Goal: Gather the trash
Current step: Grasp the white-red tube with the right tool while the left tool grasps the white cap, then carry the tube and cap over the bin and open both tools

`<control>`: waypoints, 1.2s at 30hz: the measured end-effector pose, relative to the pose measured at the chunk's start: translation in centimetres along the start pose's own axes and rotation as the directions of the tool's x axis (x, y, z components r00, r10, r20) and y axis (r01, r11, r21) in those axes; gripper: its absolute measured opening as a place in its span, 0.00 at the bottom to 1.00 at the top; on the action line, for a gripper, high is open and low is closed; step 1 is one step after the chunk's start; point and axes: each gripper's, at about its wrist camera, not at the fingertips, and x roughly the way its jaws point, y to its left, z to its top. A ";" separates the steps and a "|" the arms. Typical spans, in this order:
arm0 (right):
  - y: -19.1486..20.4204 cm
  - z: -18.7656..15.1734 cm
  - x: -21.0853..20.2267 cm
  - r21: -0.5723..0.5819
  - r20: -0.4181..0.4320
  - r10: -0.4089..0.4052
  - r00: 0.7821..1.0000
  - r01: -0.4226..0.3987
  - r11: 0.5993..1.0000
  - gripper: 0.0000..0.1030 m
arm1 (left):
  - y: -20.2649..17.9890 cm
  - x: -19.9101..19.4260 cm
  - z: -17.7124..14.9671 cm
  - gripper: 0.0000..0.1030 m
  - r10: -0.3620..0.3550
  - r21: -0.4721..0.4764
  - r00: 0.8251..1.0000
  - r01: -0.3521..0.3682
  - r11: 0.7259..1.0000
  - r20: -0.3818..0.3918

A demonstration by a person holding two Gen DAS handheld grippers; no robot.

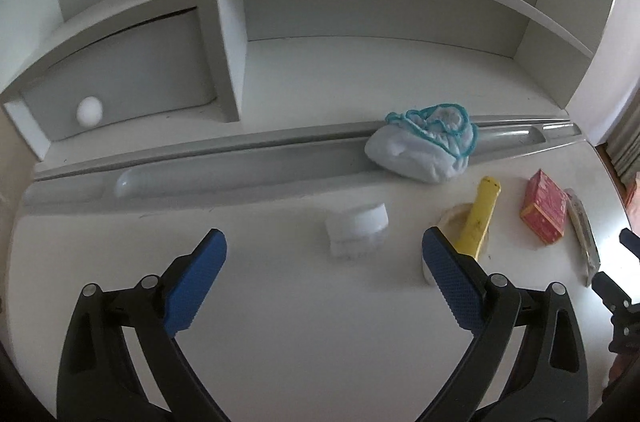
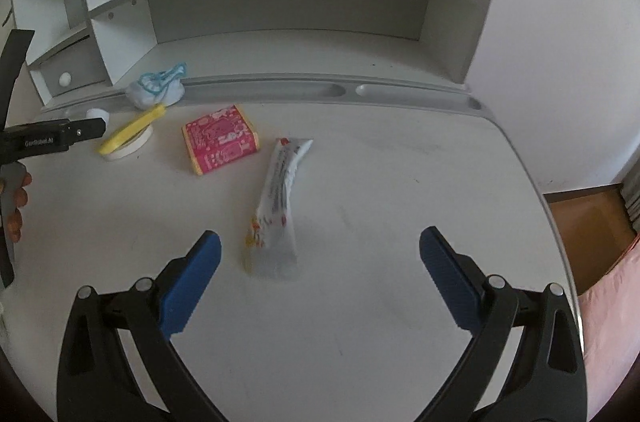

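Note:
On a white desk lie several pieces of trash. A small clear plastic cup with a white lid lies just ahead of my open, empty left gripper. A yellow wrapper rests across a tape roll. A pink-red box and a white crumpled wrapper lie further right. My right gripper is open and empty, with the white wrapper just ahead between its fingers, nearer the left one. A white cloth with blue trim sits by the pen groove.
A white hutch with shelves stands at the back, with a small drawer and round knob at left. A grey pen groove runs along the desk's back. The desk's right edge drops to a wooden floor.

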 end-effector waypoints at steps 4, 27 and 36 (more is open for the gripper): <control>0.3 1.1 1.0 0.013 -0.014 0.000 1.000 0.000 1.000 0.90 | 0.1 0.1 0.1 0.76 -0.011 0.004 1.000 0.011 1.000 0.006; -1.1 -0.3 -1.0 0.091 0.021 0.014 1.000 -0.016 0.996 0.24 | 0.1 -1.8 -1.1 0.29 -0.081 0.056 0.994 0.077 0.995 0.070; 0.3 -0.2 -1.4 0.020 0.034 -0.010 0.999 0.010 1.000 0.24 | 0.5 -2.0 -1.1 0.29 -0.083 0.038 0.994 0.080 0.996 0.066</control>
